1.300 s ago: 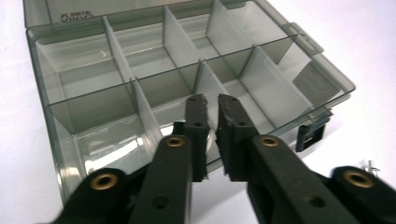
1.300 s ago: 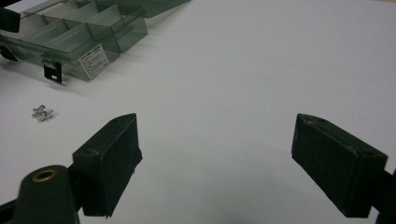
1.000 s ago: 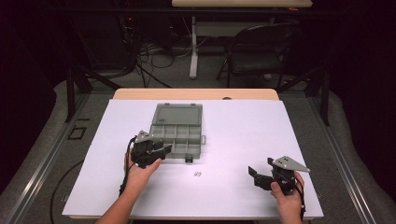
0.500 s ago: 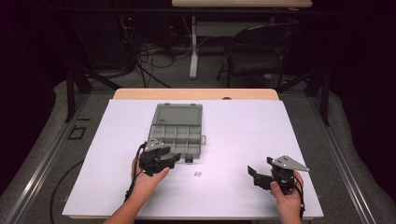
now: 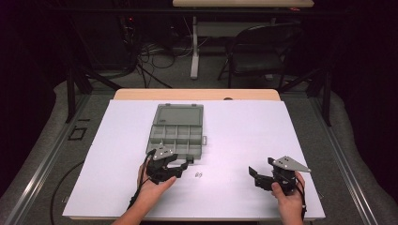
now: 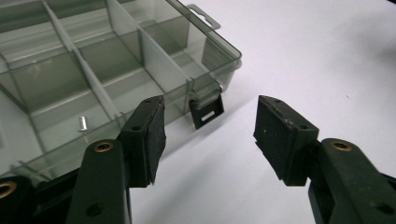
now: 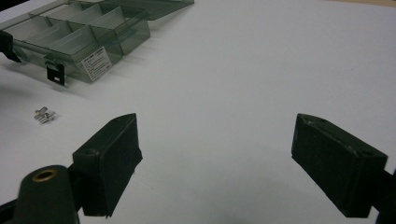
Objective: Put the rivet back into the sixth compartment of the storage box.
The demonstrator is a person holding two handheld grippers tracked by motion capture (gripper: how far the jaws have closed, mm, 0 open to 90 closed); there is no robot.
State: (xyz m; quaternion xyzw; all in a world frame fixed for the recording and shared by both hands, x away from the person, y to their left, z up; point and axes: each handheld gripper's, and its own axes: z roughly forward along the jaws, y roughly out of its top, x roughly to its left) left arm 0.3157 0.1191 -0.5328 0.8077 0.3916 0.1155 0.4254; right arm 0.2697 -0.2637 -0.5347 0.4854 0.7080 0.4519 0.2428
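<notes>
1. The grey compartment box (image 5: 177, 132) lies open on the white table sheet (image 5: 244, 126), its lid folded back on the far side, a little left of the sheet's middle.
2. In my left gripper view one small metal sleeve (image 6: 83, 124) stands in a compartment near the box's front wall, just beyond my left-hand jaw.
3. The box's black latch (image 6: 207, 111) hangs off its front edge, and it shows in the gap ahead of my jaws, closer to the left one.
4. My left gripper (image 5: 184, 166) sits just in front of the box's near edge, at its left half. Its jaws have just been opening, they stand well apart, and nothing is between them.
5. A small cluster of metal pieces (image 5: 198, 176) lies on the sheet just right of my left gripper, near the box and apart from it.
6. My right gripper (image 5: 254, 174) rests over bare sheet at the front right, well away from the box and the metal pieces. Its jaws gape wide and hold nothing.
</notes>
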